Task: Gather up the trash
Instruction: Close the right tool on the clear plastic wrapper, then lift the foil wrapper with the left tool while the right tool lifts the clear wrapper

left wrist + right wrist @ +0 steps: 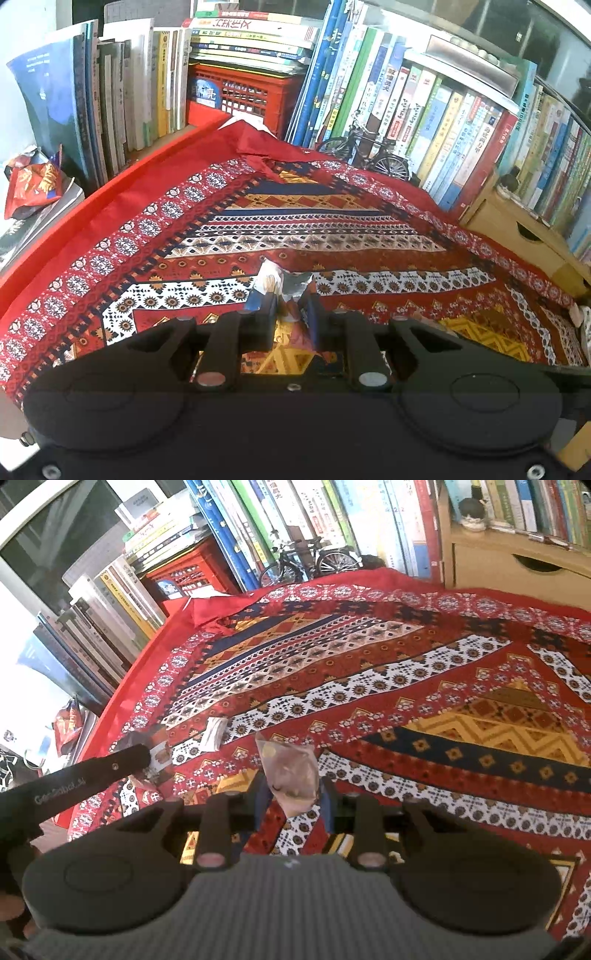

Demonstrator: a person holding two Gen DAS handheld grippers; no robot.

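While the left gripper [290, 308] clamps a crumpled foil wrapper [275, 284] above the patterned cloth [332, 221], the right gripper [293, 797] pinches a clear plastic bag [291, 771]. A small white packet [213, 733] lies on the cloth nearby.

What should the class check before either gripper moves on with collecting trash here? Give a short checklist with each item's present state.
1. Left tongs closed on the crumpled wrapper: ok.
2. Right tongs closed on the clear plastic wrapper: ok.
3. Both pieces lifted clear of the patterned cloth: cannot tell.
4. Loose trash left on the cloth: not ok; a white paper scrap lies there.
5. Trash bin in view: not ok, none visible.
6. Model bicycle clear of the tongs: ok.
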